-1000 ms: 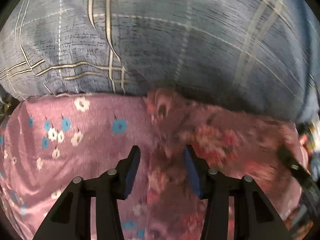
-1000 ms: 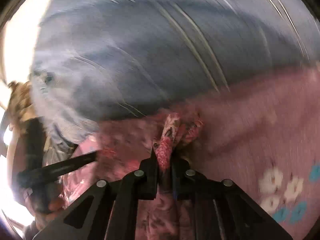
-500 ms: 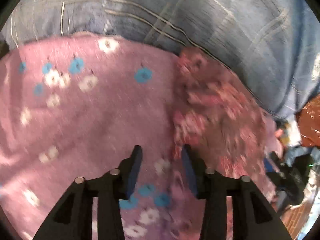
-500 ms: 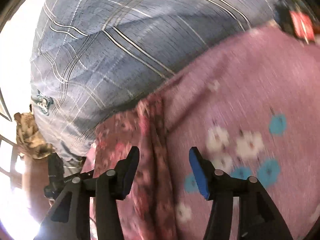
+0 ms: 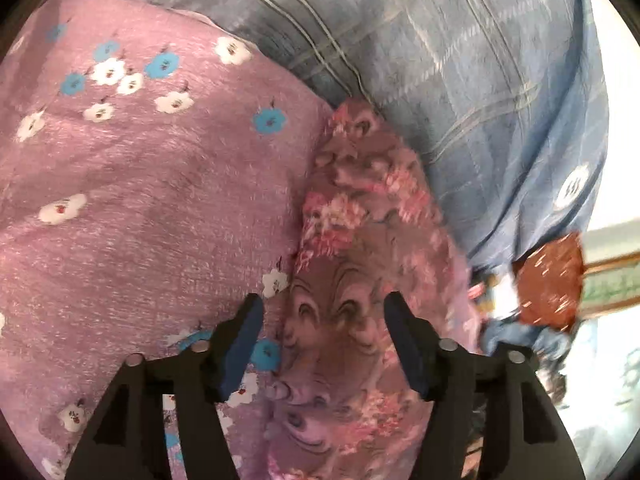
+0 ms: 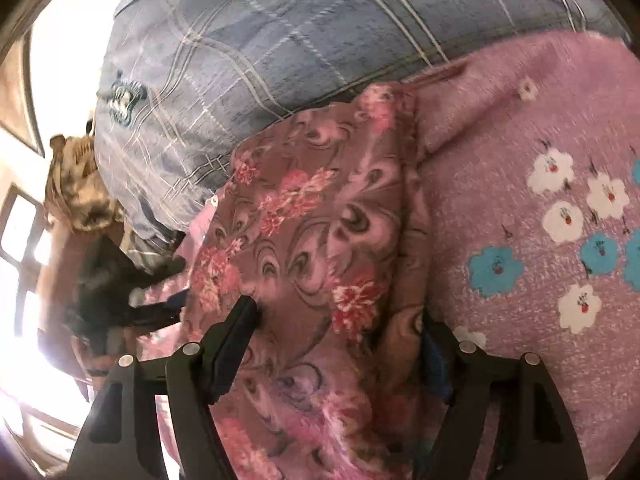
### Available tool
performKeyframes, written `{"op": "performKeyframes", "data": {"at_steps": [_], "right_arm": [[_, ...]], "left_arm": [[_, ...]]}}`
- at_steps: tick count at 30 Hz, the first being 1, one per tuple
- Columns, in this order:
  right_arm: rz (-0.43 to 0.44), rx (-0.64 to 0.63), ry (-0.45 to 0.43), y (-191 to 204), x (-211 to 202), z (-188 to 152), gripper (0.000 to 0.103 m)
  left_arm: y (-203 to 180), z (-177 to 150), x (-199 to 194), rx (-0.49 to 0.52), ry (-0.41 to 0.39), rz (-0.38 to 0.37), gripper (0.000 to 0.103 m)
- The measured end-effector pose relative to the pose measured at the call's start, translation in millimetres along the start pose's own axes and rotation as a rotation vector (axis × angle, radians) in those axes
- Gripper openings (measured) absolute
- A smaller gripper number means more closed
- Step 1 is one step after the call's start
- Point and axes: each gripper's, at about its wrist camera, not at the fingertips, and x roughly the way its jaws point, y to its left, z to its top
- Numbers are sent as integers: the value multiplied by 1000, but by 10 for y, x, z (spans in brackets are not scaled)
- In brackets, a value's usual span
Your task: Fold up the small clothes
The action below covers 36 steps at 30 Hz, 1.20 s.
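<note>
The small mauve cloth with pink floral swirls [image 6: 316, 240] lies folded on your pink flowered blanket [image 6: 540, 160]. A second ago the right hand-held gripper [image 6: 340, 328] pinched it; both jaws have just been opening, the left hand-held gripper [image 5: 324, 320] too, the cloth loose between them. Judged: fold released.

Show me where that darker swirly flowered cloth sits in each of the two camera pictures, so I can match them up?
Left wrist view: the swirly flowered cloth runs down the right of centre, between the open fingers.
Right wrist view: the swirly flowered cloth fills the centre, down to the fingers.
Shared landmark: the pink blanket with white and blue flowers under it, left of it in the left view, right of it in the right view.
</note>
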Motion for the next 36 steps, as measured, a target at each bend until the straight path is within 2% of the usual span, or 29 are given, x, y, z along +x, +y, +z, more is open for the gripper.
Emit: {"op": "performKeyframes", "data": {"at_steps": [1,3,4,6,7,8,10,11,13,18,25,31,36], "right_arm": [[4,-5,-7,-2,-8,-14,81],[21,12,-28,-27,-26,-19,81],[27,19,-33,-33,-25,-10,80],[24,20,-49,-49,-57,-16,77],[5,9,-57,-33,-50,-22,66],[-18,-7,-63,-14,-33,-29,47],[-39,-47,-74,6,-18,-57,36],[-48,-60,-95,28,-31,-73,27],[-80,-86,-129,113,-91,-101,24],[-154,-152,-171,464,-276,-150,22],[-170,-234,-185,1037,-568,-370,22],[-137,-273,-146,1437,-624,-903,22],[-82,-245,-94,1485,-589,-1381,22]], "left_arm": [[-29,-23,101,27,25,30,64],[-82,-82,308,49,66,40,66],[-138,-104,328,71,40,54,68],[-260,-152,364,120,33,61,64],[-310,-179,415,124,44,76,54],[-349,-197,429,134,30,107,51],[-450,-243,433,173,4,139,36],[-514,-277,409,203,-16,164,33],[-619,-338,356,232,-35,184,28],[-694,-473,50,240,-62,152,27],[-414,-800,-835,212,-93,126,27],[-217,-1308,-1527,232,-135,185,27],[126,-1908,-1873,219,-120,192,29]]}}
